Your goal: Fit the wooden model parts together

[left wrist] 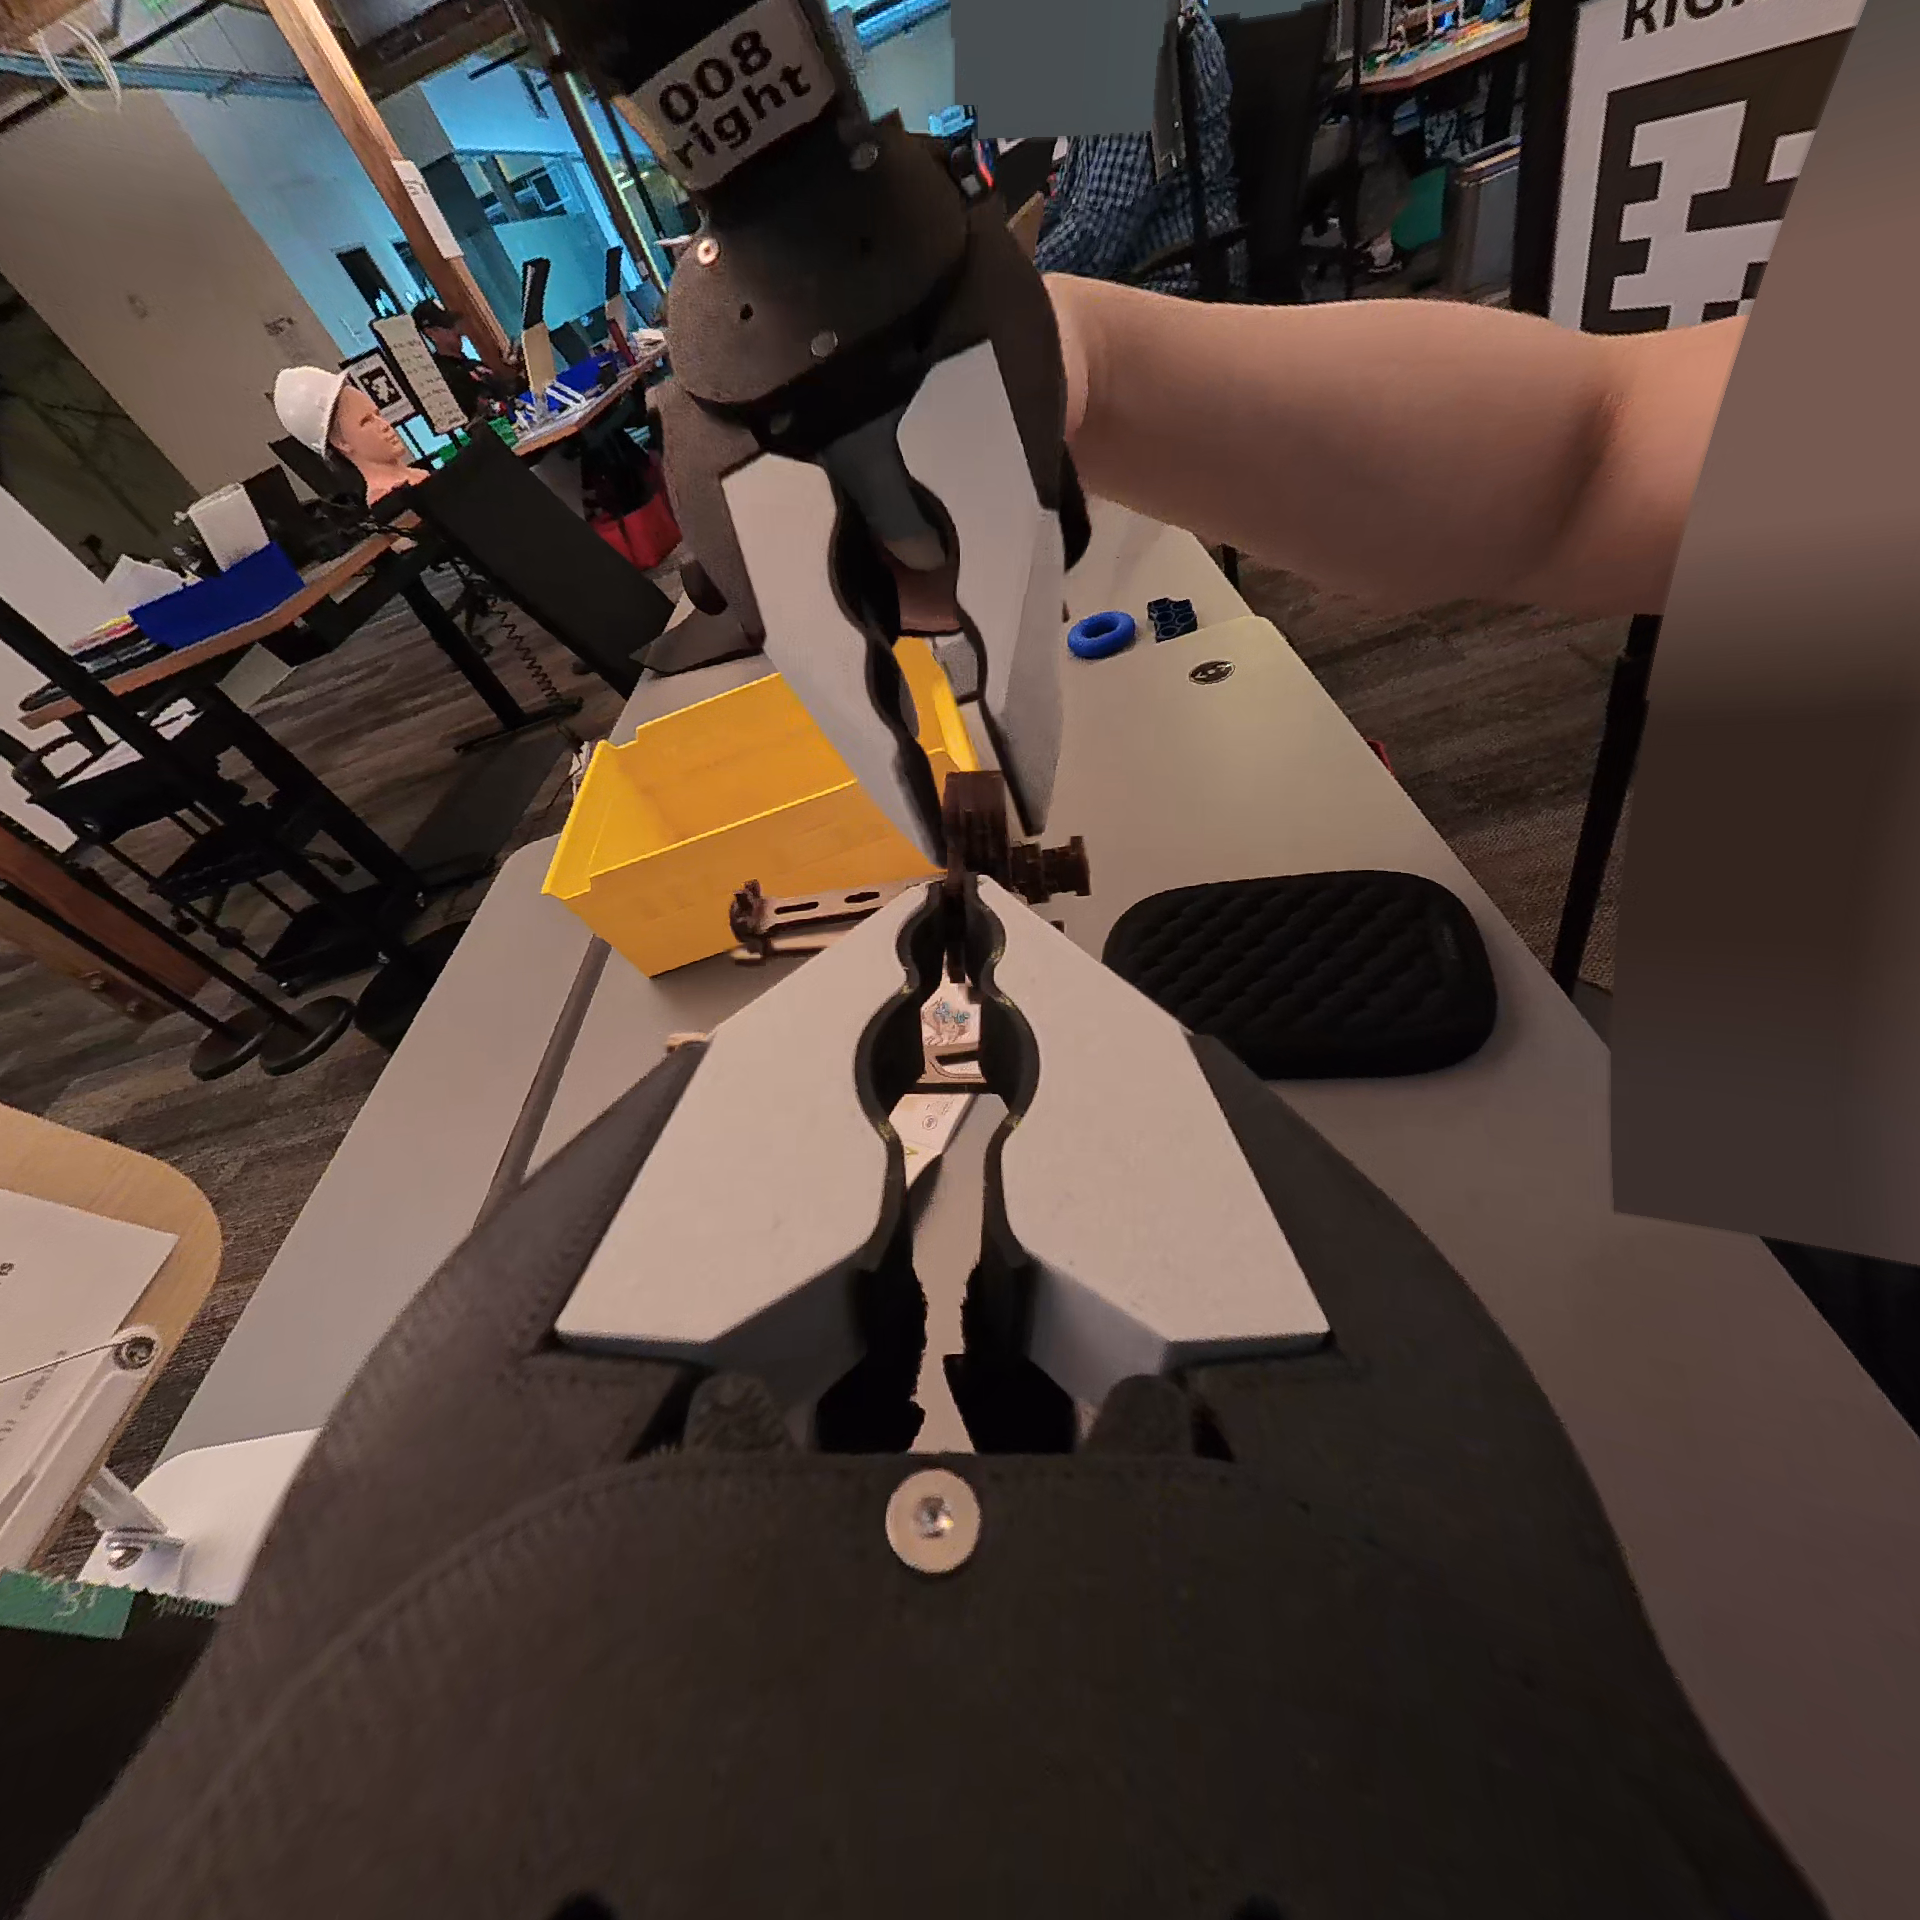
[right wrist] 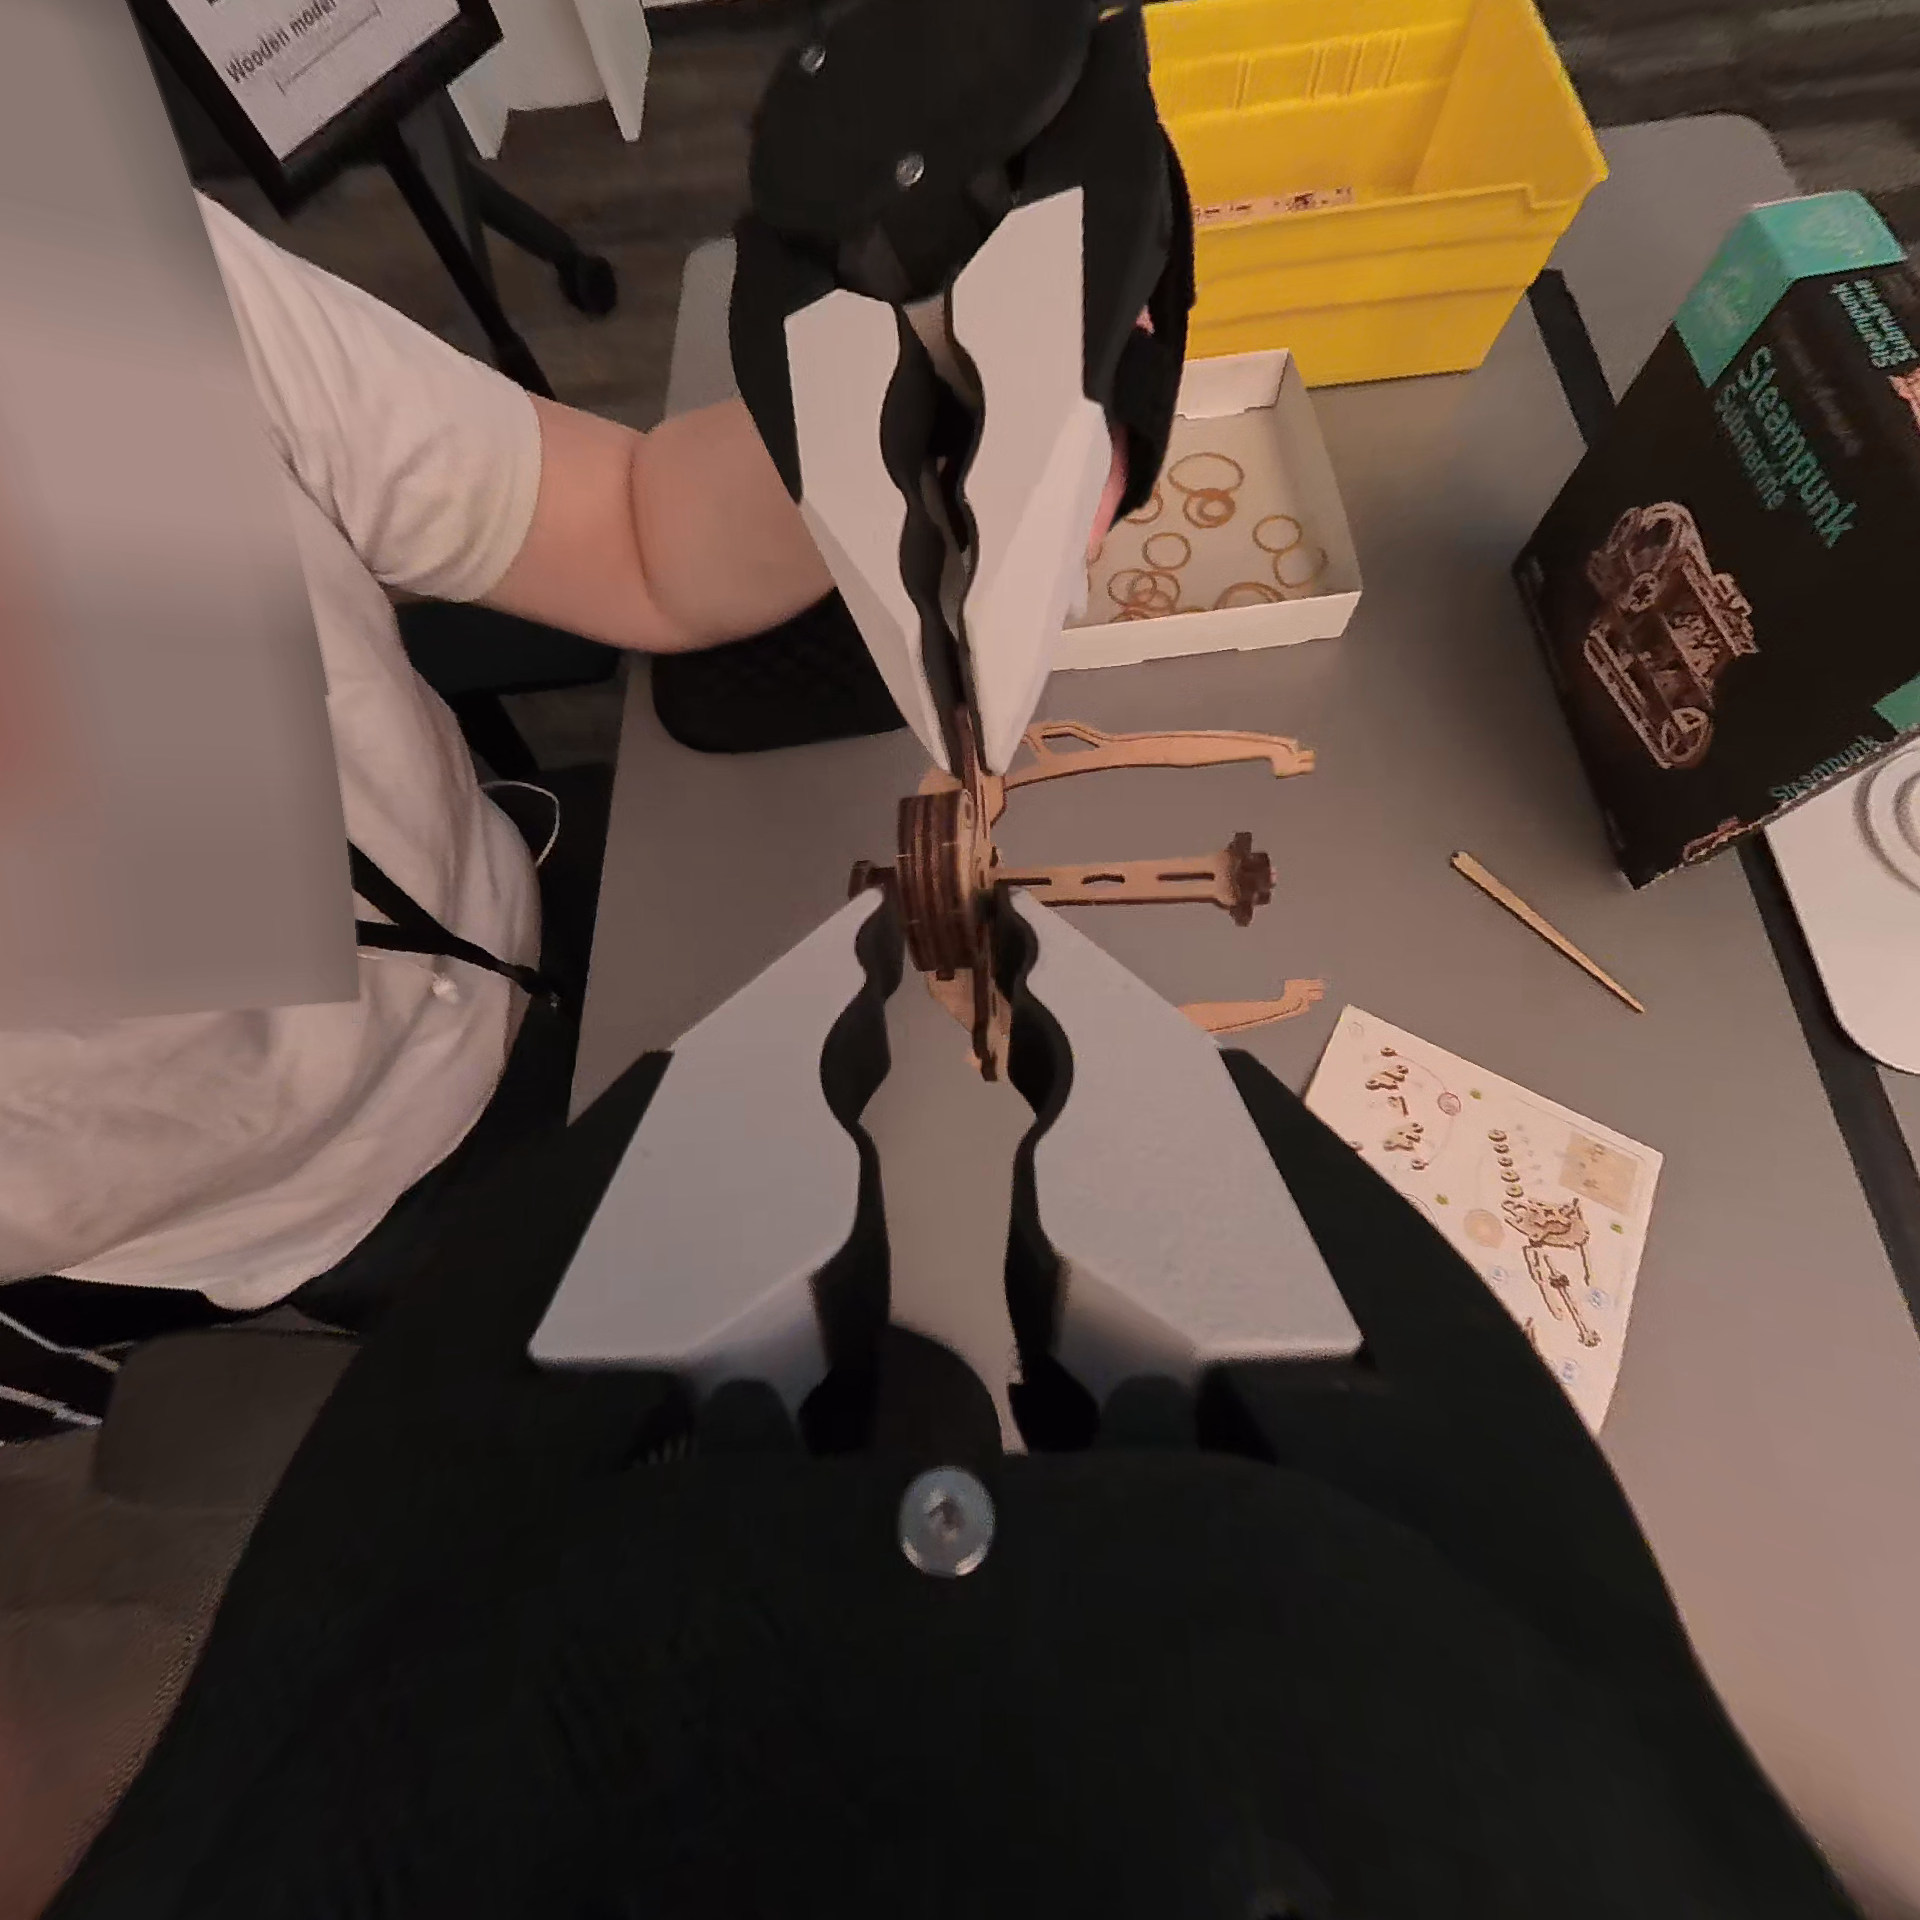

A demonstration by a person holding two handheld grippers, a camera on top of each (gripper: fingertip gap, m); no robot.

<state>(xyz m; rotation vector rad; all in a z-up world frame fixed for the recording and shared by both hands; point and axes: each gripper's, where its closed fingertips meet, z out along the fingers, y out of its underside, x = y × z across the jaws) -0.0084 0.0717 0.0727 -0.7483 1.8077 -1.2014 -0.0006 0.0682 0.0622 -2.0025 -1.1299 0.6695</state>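
Observation:
A wooden hub of stacked discs (right wrist: 940,883) with a slotted shaft and gear (right wrist: 1143,883) is held above the grey table (right wrist: 790,1039). My right gripper (right wrist: 948,902) is shut on the hub from below in its own view. My left gripper (right wrist: 966,750) comes in from above, shut on a thin flat wooden plate (right wrist: 982,1023) that runs through the hub. In the left wrist view, my left gripper (left wrist: 961,896) pinches the plate's edge, and my right gripper (left wrist: 982,836) grips the dark hub (left wrist: 977,821) just beyond. The two grippers' tips almost touch.
Loose wooden parts (right wrist: 1164,753) and a wooden stick (right wrist: 1548,930) lie on the table. An instruction sheet (right wrist: 1486,1195), the model box (right wrist: 1745,540), a white tray of rings (right wrist: 1247,618), a yellow bin (right wrist: 1351,208) and a black pad (left wrist: 1309,971) surround them. My two grippers' fingertips are within a few centimetres of each other.

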